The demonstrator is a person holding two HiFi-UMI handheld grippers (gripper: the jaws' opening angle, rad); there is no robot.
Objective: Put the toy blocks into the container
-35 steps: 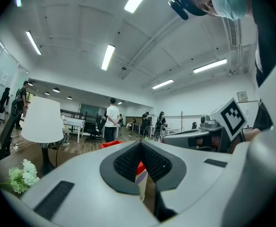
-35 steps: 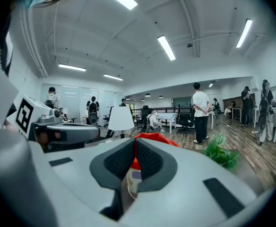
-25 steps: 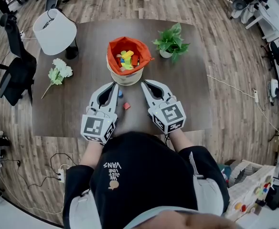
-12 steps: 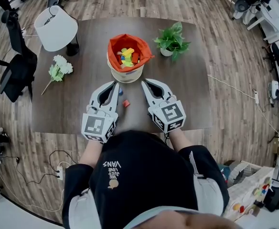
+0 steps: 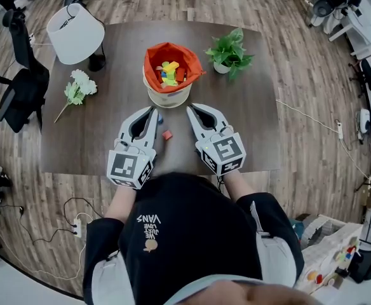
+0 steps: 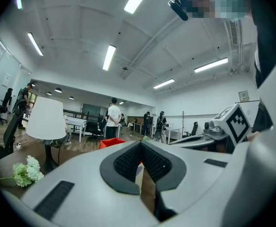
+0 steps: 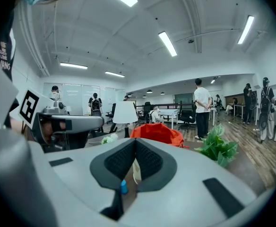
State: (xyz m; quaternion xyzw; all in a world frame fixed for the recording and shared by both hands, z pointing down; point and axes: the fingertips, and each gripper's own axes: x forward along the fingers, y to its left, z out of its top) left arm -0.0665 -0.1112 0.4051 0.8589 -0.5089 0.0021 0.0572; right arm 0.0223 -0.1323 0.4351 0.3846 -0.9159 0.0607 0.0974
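Both left hand-held gripper (image 5: 154, 110) and right hand-held gripper (image 5: 189, 108) sit closed, apparently empty.

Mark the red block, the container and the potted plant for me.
red block (image 5: 167, 135), head view, on its top face.
container (image 5: 166, 100), head view, on its pale outer wall below the orange lining.
potted plant (image 5: 229, 54), head view, on the leaves.
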